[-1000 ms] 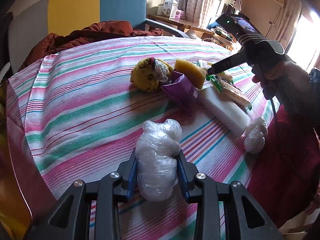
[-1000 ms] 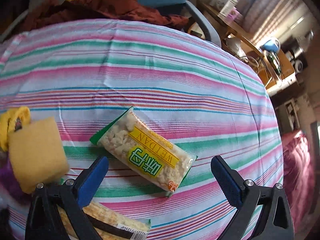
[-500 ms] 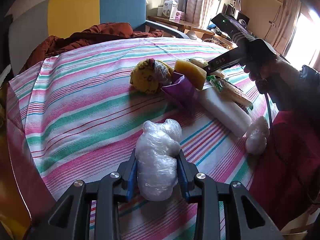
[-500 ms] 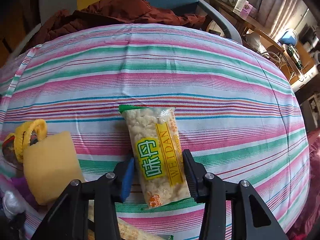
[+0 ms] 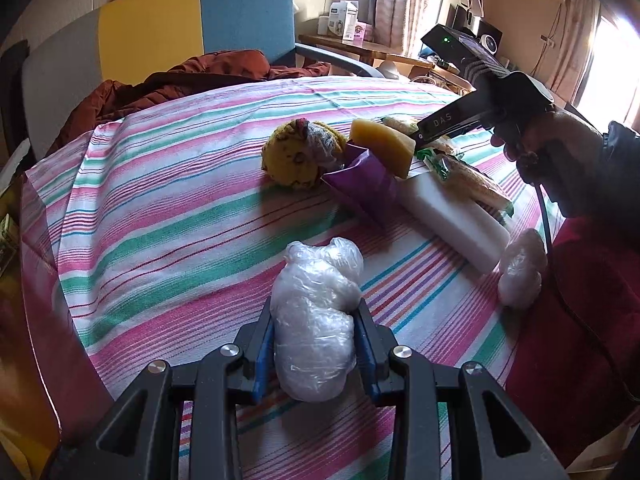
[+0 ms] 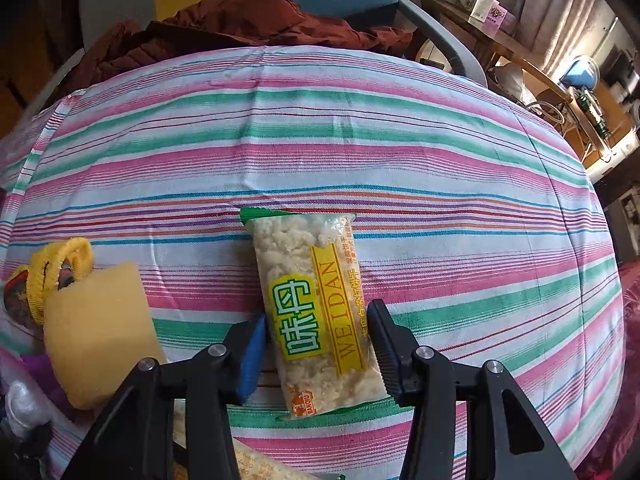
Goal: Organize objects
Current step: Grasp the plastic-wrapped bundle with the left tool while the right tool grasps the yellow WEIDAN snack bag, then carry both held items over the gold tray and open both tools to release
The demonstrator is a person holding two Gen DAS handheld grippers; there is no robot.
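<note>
left gripper [image 5: 316,344] clamping one of two plastic-wrapped bundles [image 5: 316,320], second bundle [image 5: 520,272] sitting near table edge, right gripper [image 6: 316,348] squeezing one Weidan snack packet [image 6: 316,304], one yellow sponge [image 6: 100,332] lying beside

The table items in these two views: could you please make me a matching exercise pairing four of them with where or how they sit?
Things:
1. snack packet
2. plastic-wrapped bundle
3. yellow sponge
4. white block

States:
A. lying flat beside the purple wrapper
B. between the right claw's fingers
C. propped on the pile, by the knitted yellow toy
D. clamped in the left claw

Pairs: 1-B, 2-D, 3-C, 4-A
</note>
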